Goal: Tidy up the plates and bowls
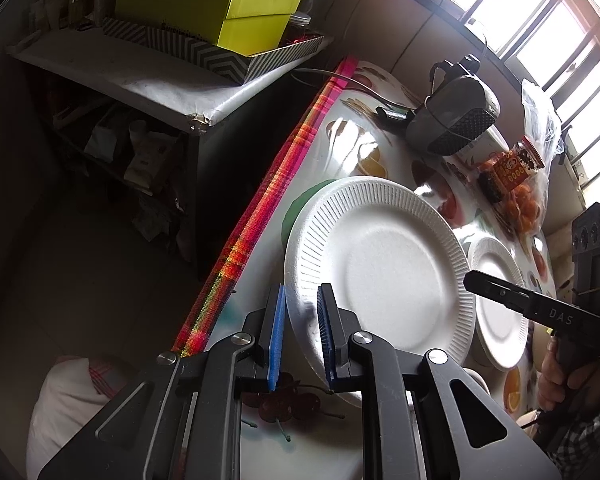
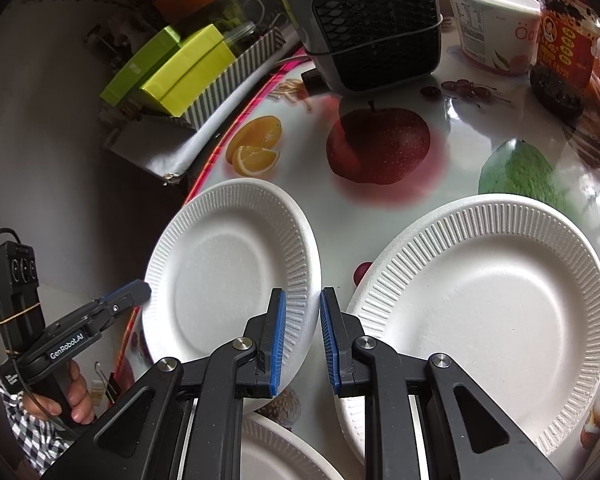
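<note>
L fingers [image 1: 276, 336] clamped on plate [image 1: 380, 256] rim; R fingers [image 2: 278, 340] together, empty, by opposite rim.

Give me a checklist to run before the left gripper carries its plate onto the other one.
1. Left gripper grip: the rim of the held plate sits between its pads. Ok.
2. Right gripper free: shut, nothing between its jaws. Ok.
3. Second plate bare on top, ready to receive. Ok.
4. Path across: the right gripper hangs over the gap between the two plates, likely in the way. Not ok.
5. Held plate lifted off the table: cannot tell.
6. Third plate, mostly hidden at the bottom edge of the right wrist view: cannot tell.
</note>
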A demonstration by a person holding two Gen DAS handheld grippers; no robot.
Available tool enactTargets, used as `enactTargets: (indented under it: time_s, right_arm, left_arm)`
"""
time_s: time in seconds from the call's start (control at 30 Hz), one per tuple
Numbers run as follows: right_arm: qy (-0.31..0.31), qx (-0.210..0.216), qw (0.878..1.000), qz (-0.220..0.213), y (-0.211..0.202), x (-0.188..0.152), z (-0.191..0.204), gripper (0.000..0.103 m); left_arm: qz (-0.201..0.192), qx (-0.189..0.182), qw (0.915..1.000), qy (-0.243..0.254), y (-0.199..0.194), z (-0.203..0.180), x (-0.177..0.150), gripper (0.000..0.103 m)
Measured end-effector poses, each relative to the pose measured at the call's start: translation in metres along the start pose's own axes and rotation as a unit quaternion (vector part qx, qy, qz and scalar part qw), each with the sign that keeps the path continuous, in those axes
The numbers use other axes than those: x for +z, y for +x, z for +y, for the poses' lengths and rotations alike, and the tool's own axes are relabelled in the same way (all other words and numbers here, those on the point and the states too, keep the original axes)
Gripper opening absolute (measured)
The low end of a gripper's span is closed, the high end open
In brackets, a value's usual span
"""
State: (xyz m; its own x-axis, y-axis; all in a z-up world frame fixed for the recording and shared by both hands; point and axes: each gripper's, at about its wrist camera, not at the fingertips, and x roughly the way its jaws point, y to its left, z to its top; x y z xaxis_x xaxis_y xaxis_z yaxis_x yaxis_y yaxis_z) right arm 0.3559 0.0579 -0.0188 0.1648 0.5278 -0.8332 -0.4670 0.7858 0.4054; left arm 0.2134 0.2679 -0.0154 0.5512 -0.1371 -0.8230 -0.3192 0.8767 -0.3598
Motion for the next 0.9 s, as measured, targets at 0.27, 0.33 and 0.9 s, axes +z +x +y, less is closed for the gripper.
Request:
enactTargets:
  time_s: [0.27,0.33,0.9]
  right_arm:
    - [0.002,0.006,1.0,-0.01,-0.012,-0.001,0.003,0.017]
    - [0.001,0.007,1.0,-0.012,-0.015,-0.003,0.004,0.017]
    - [0.006,0.006,1.0,-0.025,-0.05,-0.035,0.004,0.017]
  left_arm:
    - [-0.01,-0.004,0.9999,0.005,-0.013,-0.003,-0.001,0.017]
    - [-0.012,-0.005,0.9999,0.007,-0.016,-0.005,-0.002,0.017]
    - [-0.02,-0.018,0.9992,0.03,-0.042,-0.025,-0.024,0.017]
